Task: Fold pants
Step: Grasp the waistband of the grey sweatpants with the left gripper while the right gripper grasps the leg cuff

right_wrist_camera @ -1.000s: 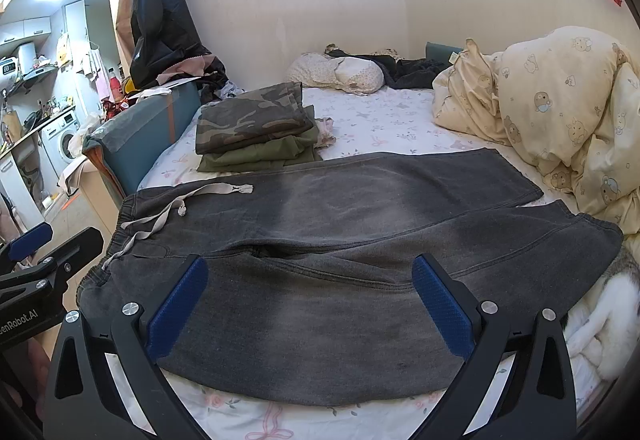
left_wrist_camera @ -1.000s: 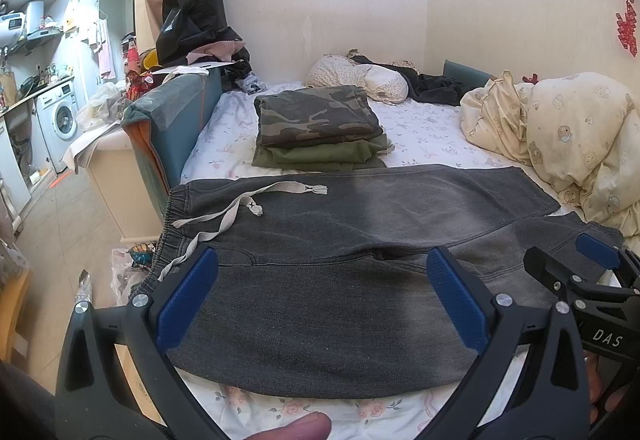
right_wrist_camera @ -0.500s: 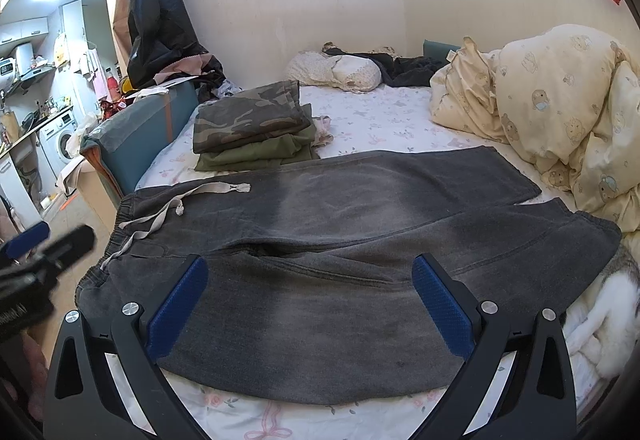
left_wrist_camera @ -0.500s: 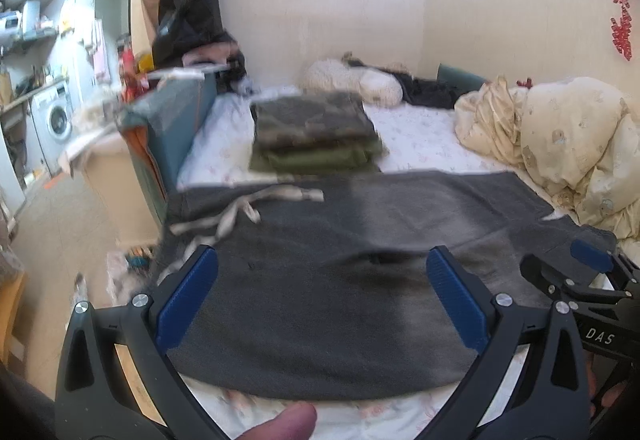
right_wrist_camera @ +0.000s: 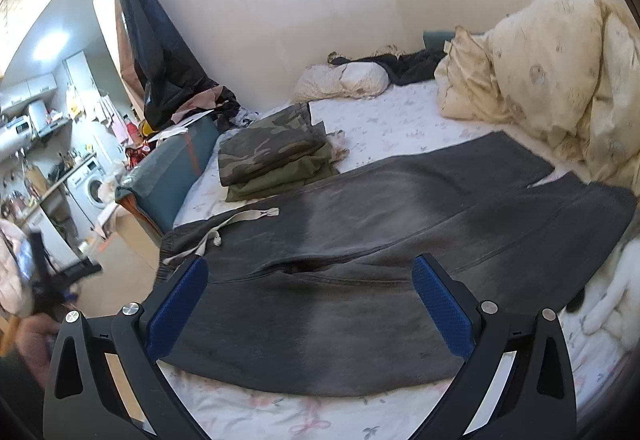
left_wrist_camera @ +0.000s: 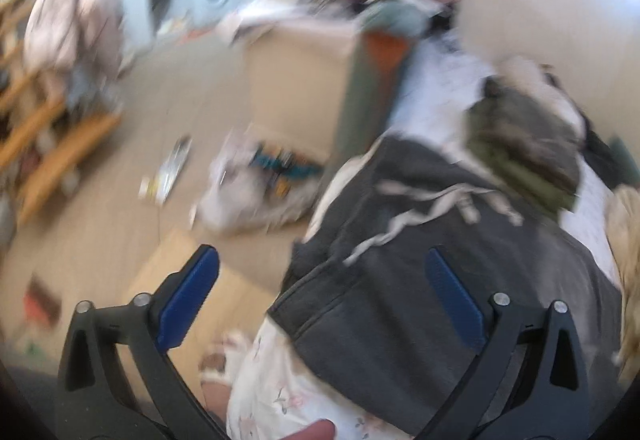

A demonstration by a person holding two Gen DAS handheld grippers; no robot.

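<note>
Dark grey pants point(right_wrist_camera: 360, 256) lie spread flat across the bed, waistband and white drawstring point(right_wrist_camera: 224, 228) at the left, both legs running right. My right gripper point(right_wrist_camera: 310, 304) is open and empty, above the near edge of the pants. My left gripper point(left_wrist_camera: 320, 300) is open and empty at the waistband corner point(left_wrist_camera: 304, 304) over the bed's left edge; that view is blurred. The left gripper also shows as a blur at the far left of the right wrist view point(right_wrist_camera: 44, 272).
A stack of folded camouflage and olive clothes point(right_wrist_camera: 272, 155) lies behind the pants. A cream duvet point(right_wrist_camera: 560, 79) is bunched at the right. A teal bed end point(right_wrist_camera: 168, 175), a bag of clutter point(left_wrist_camera: 256, 191) and cardboard point(left_wrist_camera: 192, 304) on the floor stand left of the bed.
My left gripper has swung sharply left and down to the waistband end, now looking over the floor. My right gripper has tilted slightly and stays over the pants.
</note>
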